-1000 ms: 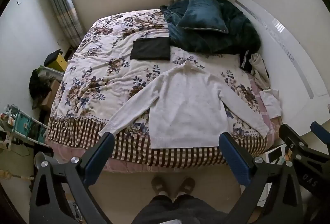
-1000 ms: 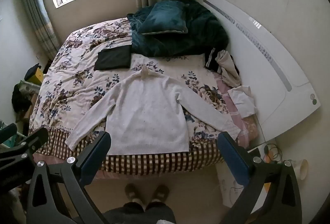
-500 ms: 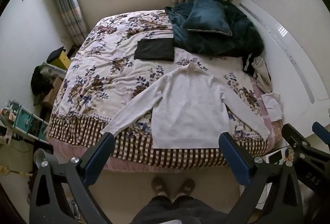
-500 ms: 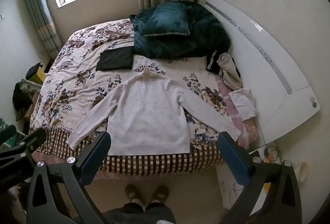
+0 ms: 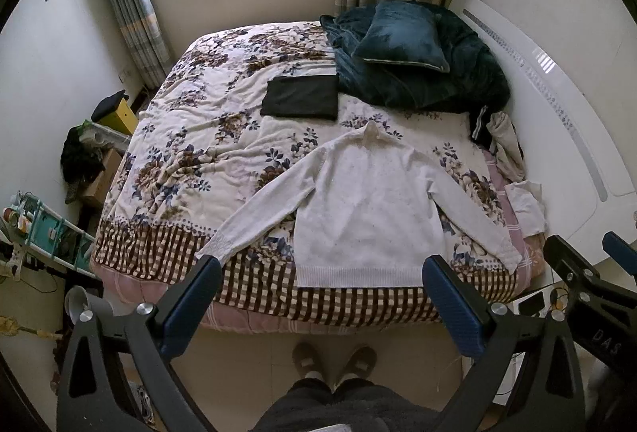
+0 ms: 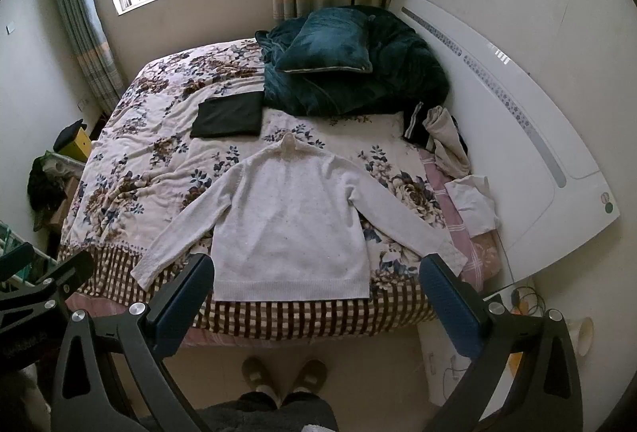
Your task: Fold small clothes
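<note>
A white long-sleeved sweater [image 5: 366,217] lies flat on the floral bed [image 5: 191,161], sleeves spread, hem at the near edge; it also shows in the right wrist view [image 6: 290,229]. A folded black garment [image 5: 302,98] lies beyond it, also in the right wrist view [image 6: 229,119]. My left gripper [image 5: 318,296] is open and empty, held above the floor in front of the bed. My right gripper [image 6: 314,292] is open and empty beside it, and its fingers show at the right edge of the left wrist view [image 5: 573,264].
A dark teal blanket and pillow [image 5: 402,45] are heaped at the bed's far right. Loose clothes [image 5: 505,145] lie along the white headboard [image 5: 565,137]. Boxes and clutter [image 5: 83,161] stand left of the bed. My feet [image 5: 334,358] stand at the bed's near edge.
Both grippers have drawn slightly back and tilted up, so the bed sits a little lower in view. The sweater has not moved.
</note>
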### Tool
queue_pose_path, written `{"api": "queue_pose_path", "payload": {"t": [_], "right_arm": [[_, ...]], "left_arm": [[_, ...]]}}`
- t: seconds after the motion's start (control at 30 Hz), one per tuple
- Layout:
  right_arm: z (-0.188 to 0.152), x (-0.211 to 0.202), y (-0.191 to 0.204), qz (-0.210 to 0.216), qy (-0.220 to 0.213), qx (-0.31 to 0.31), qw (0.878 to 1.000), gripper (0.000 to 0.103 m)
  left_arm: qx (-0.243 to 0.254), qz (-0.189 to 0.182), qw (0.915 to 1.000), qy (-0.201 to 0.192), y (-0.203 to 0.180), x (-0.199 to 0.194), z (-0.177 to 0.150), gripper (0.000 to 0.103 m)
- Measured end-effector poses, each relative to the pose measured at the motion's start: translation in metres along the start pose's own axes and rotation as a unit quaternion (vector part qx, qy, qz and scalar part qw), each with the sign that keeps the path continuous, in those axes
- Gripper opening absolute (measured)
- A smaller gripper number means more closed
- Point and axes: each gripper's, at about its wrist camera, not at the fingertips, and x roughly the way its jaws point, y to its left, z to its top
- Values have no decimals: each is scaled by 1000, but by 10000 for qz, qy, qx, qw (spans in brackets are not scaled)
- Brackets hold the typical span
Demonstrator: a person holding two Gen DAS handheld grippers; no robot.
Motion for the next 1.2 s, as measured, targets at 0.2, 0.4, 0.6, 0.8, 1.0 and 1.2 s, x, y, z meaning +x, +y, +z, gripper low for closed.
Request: {"api": "queue_pose_path", "payload": {"t": [0.2, 0.4, 0.6, 0.8, 1.0, 1.2], "right_arm": [[0, 0, 0, 2, -8, -5, 10000, 103], [0, -1, 0, 2, -11, -4, 10000, 103], [0, -1, 1, -8, -18, -12, 10000, 103], [0, -3, 0, 4, -25, -6, 10000, 103], [2, -5, 5, 0, -23, -10, 10000, 103], [1, -4, 4, 2, -34, -12, 10000, 103]], "left_arm": [[-7, -7, 10000, 6, -1, 0, 1, 103], [-14, -9, 10000, -2, -1, 0, 2, 103], [-7, -15, 10000, -3, 0, 0, 1, 103], [-13, -8, 10000, -19, 0, -1, 1, 103], [-8, -11, 10000, -22, 0, -1, 2, 103], [-19, -16, 10000, -28, 0, -1, 1, 103]]}}
